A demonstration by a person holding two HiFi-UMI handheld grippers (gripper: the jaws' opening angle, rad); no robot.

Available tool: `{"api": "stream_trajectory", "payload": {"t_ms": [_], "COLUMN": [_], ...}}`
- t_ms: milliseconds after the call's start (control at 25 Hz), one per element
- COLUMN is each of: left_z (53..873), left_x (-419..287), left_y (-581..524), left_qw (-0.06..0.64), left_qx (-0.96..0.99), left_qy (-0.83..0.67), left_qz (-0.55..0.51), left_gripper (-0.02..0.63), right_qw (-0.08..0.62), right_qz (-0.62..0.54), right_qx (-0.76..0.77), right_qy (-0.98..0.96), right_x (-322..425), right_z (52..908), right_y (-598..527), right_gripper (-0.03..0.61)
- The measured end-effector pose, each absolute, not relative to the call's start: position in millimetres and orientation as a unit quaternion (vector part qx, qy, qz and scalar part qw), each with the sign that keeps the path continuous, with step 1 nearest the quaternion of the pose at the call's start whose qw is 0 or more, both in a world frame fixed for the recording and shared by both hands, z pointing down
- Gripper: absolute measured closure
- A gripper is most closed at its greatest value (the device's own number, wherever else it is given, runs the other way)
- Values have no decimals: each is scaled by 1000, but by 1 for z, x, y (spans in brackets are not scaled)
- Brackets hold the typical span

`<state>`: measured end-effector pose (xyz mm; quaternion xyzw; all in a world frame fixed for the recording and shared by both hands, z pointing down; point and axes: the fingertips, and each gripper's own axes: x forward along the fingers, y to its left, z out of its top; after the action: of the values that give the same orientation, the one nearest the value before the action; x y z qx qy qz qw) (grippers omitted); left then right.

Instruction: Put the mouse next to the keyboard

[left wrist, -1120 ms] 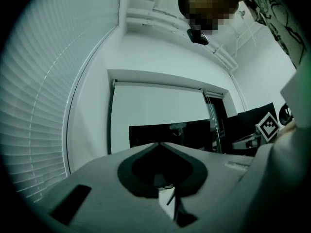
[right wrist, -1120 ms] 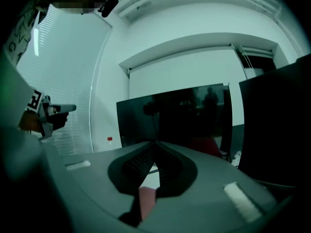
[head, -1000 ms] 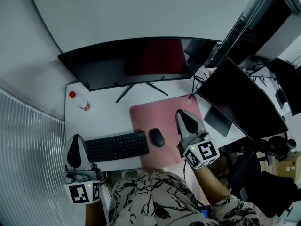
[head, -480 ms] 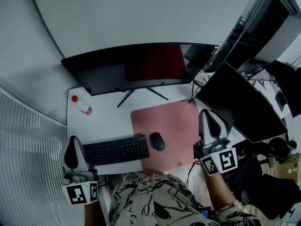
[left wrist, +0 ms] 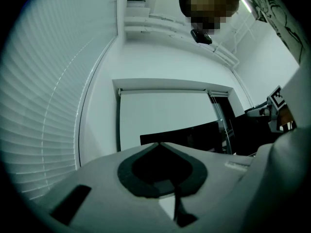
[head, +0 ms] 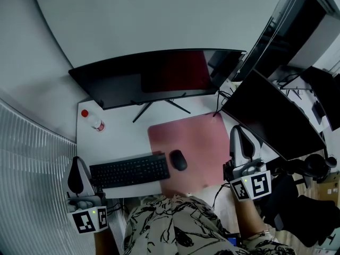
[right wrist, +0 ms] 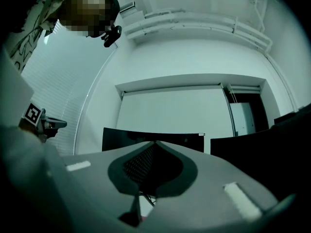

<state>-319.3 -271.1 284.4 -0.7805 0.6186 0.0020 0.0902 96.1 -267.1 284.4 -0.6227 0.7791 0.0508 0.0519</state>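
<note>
Mouse (head: 178, 160): black, on the tabletop (head: 114, 137) just beside the right end of the keyboard (head: 130, 171). The head view does not show whether the two touch. Neither gripper holds it.
Keyboard: black, lying along the tabletop's front edge. It is the reference for all places below.
Mat (head: 194, 137): pink, to the right of the keyboard and reaching further back. The mouse lies on its front left corner, and the keyboard's right end meets its left edge.
Right gripper (head: 238, 132): well to the right of the keyboard, past the mat's right edge and apart from the mouse. In the right gripper view its jaws are closed tip to tip, with nothing between them (right wrist: 155, 142).
Left gripper (head: 76, 163): just off the keyboard's left end, at the tabletop's front left corner. In the left gripper view its jaws meet at the tip, with nothing between them (left wrist: 158, 143).
Monitor (head: 159, 73): wide, with a dark screen, behind the keyboard on a spread-leg stand.
Second monitor (head: 271, 116): dark and angled, behind the keyboard and to its right.
Bottle (head: 93, 119): small with a red cap, behind the keyboard's left end.
Person: patterned shirt (head: 170, 227) in front of the keyboard.
</note>
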Motion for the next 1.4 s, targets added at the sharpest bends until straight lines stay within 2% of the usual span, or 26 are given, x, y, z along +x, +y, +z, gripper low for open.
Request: {"api": "stream_trajectory", "payload": {"t_ms": [1400], "left_z": [292], "left_x": [-321], "left_y": [-262], "left_qw": [83], "left_qx": [-775], "left_qy": [627], "left_qz": [-2], "left_gripper": [621], "right_qw": [35], "right_qz": [37], "right_qx": [-611], "right_qy": [790], "right_x": [89], "right_z": [298], "right_y": [-263], "right_gripper": [574]}}
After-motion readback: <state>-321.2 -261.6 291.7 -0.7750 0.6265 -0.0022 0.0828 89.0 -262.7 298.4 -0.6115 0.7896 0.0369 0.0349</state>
